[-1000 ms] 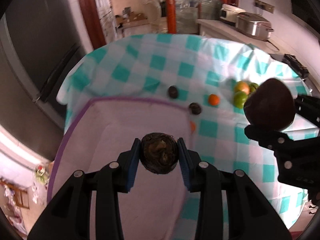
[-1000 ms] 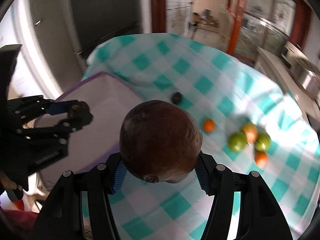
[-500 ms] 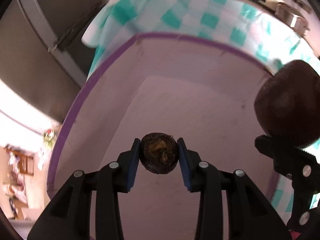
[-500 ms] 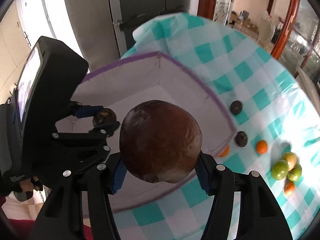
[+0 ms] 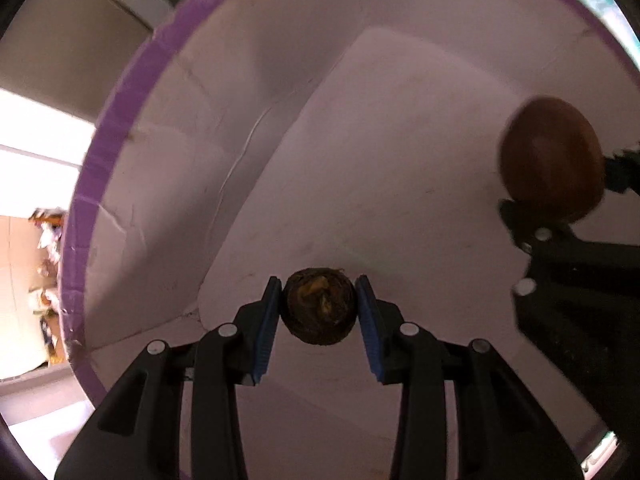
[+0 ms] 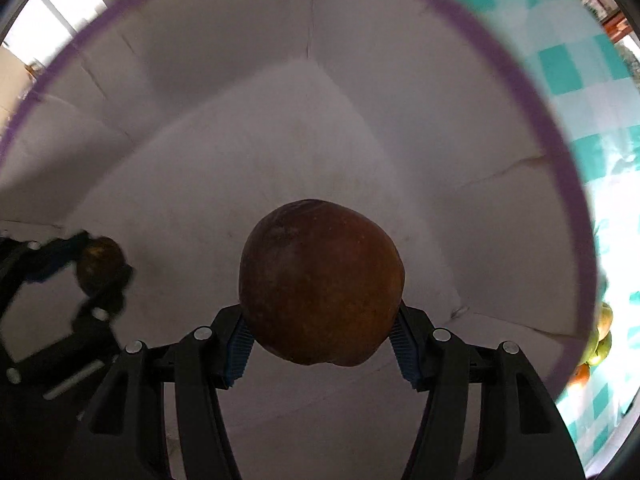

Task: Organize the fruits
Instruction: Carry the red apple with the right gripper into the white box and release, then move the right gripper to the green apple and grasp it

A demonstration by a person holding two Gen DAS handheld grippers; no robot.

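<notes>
Lowering both fruits, I now have each tool down inside the purple-rimmed box [image 5: 86, 216], where a second ago they hung over the tabletop. My left tool [image 5: 319, 310] clamps a small dark fruit [image 5: 319, 305]; my right tool [image 6: 320, 338] grips a big brown fruit [image 6: 320, 280]. Release looks next. Beyond, green and orange fruits [image 6: 600, 340] wait on the checked cloth [image 6: 576, 76].

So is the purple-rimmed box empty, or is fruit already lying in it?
Empty, as far as visible: the box floor is bare; both fruits there are gripper-held.
</notes>
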